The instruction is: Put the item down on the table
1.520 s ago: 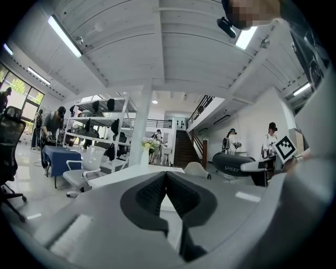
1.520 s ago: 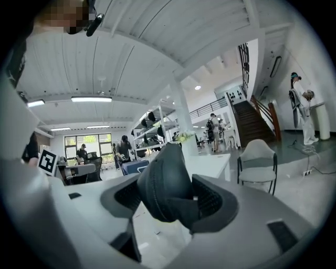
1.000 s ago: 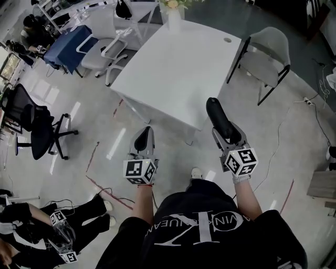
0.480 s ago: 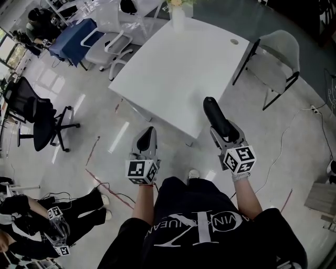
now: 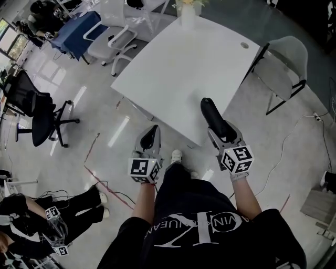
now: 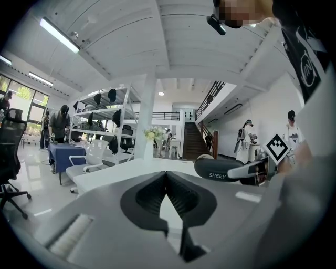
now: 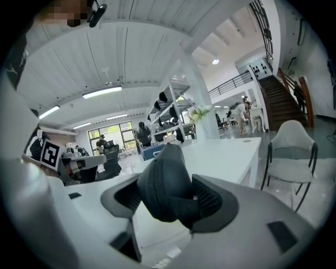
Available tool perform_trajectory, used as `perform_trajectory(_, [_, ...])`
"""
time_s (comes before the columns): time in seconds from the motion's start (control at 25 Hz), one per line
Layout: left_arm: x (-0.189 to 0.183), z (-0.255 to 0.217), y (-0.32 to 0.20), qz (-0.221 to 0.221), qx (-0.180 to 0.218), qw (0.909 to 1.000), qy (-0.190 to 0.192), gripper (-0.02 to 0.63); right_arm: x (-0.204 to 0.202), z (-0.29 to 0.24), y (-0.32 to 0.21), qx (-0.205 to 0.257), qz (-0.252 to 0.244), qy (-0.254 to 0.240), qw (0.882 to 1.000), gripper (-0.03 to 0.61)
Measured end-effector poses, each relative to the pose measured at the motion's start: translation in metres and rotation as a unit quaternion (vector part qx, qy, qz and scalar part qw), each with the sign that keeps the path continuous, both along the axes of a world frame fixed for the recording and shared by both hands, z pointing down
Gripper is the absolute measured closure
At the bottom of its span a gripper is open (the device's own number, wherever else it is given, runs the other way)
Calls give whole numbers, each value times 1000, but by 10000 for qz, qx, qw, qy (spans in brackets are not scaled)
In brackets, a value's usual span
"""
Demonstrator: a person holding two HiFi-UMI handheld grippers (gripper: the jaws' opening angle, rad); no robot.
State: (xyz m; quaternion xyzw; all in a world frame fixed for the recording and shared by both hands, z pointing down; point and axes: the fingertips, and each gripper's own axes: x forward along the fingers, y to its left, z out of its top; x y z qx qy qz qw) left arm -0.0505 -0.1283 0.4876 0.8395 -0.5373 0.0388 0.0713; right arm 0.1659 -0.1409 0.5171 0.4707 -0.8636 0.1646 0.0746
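Note:
A long black padded item [image 5: 212, 116] with white print on its side [image 6: 219, 169] sticks forward out of my right gripper [image 5: 222, 131], which is shut on its rear end. In the right gripper view the item [image 7: 164, 181] fills the gap between the jaws. Its front tip hangs over the near corner of the white table [image 5: 184, 63]. My left gripper [image 5: 150, 135] is held lower left, short of the table's edge and over the floor. Its jaws are shut [image 6: 167, 179] with nothing between them.
A vase of flowers [image 5: 187, 14] stands at the table's far end. A grey chair [image 5: 283, 62] is at its right, white chairs [image 5: 113, 39] and a black office chair [image 5: 32, 113] at its left. Cables [image 5: 107, 189] lie on the floor. Another person [image 5: 31, 231] sits at lower left.
I have stepped closer to the table, so both grippers are nearer its near edge. The item's tip has come over the corner. Neither gripper's state has changed.

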Motion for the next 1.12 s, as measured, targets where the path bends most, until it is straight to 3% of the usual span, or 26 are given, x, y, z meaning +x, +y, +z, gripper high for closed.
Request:
perform_trajectory(0.48, [-19,4,-89,191,-23,9998,11,603,-35,10,-87,-320,19,237,9992,297])
perform_trajectory(1.12, [-50,42,-155,143,-304,9994,98,603,-91,59,-179,-888,-194,531,9944,296])
